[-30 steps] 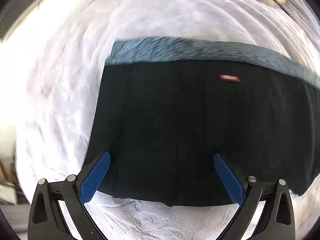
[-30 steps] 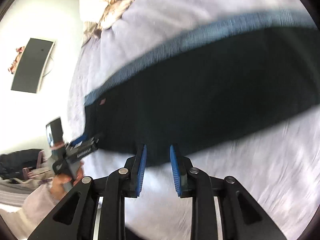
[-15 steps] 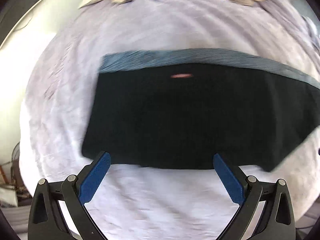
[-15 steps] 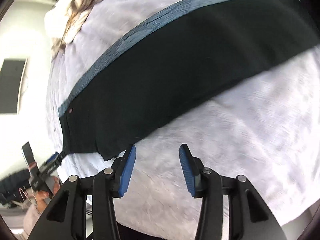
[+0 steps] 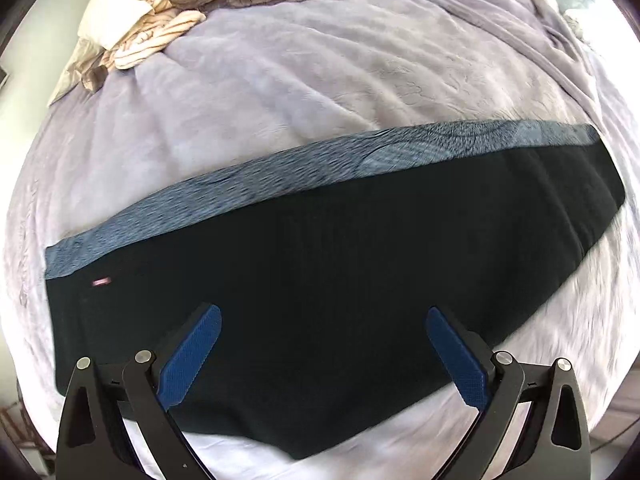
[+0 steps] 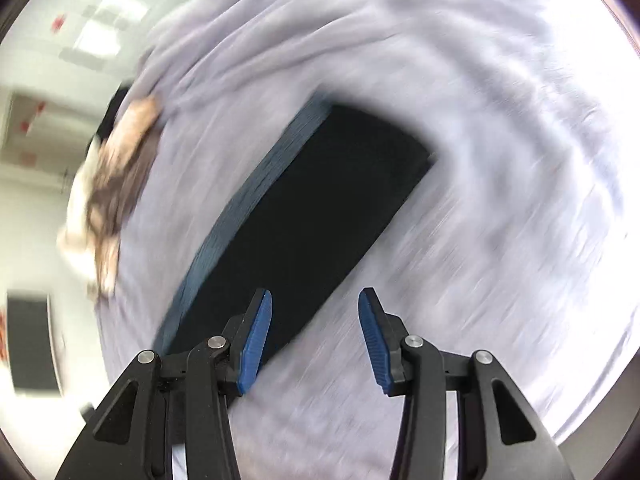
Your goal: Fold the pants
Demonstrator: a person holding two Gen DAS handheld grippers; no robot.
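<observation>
Left gripper (image 5: 323,344) spread wide and empty over sharply seen black pants (image 5: 340,272) with blue-grey edge, flat along lilac blanket (image 5: 280,80), pale tag at one end; right gripper (image 6: 315,334) part-open after widening, nothing between, blurred, showing far end only.

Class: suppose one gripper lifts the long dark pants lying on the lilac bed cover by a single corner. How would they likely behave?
The dark pants with the blue-grey fleecy strip lie flat and follow the soft lilac bed cover, so they would probably droop limply. Their length suggests the far end would drag. The fleecy lining probably grips the plush cover rather than sliding.
</observation>
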